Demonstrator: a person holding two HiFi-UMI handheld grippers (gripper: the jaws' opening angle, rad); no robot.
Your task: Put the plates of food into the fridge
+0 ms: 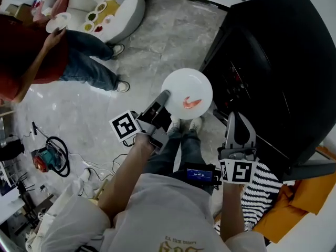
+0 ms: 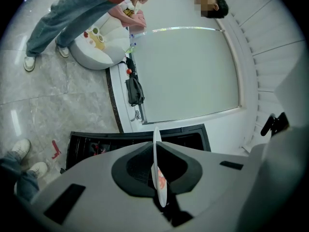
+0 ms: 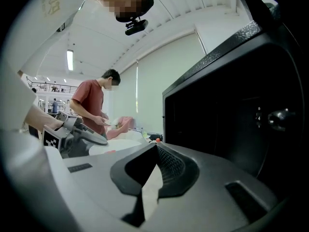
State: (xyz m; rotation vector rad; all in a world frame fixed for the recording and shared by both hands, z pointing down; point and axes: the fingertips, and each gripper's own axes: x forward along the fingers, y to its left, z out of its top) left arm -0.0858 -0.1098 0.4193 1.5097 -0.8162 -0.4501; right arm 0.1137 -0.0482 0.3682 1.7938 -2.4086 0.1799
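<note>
A white plate (image 1: 186, 91) with a red piece of food (image 1: 192, 103) on it hangs level over the floor, just left of the black fridge (image 1: 273, 62). My left gripper (image 1: 164, 94) is shut on the plate's near-left rim. In the left gripper view the plate (image 2: 157, 168) stands edge-on between the pads, and the left gripper (image 2: 157, 146) faces the fridge's dark front (image 2: 135, 140). My right gripper (image 1: 234, 117) is shut with nothing in it, close to the fridge's front lower edge. In the right gripper view the right gripper (image 3: 155, 146) has the fridge (image 3: 231, 115) to its right.
A person in a red shirt and jeans (image 1: 31, 56) stands at the upper left holding a small white plate (image 1: 58, 22). Beside them is a white round seat with small dishes (image 1: 113, 9). Cables and a tool (image 1: 50, 159) lie on the floor at left; orange cloth (image 1: 304, 198) at lower right.
</note>
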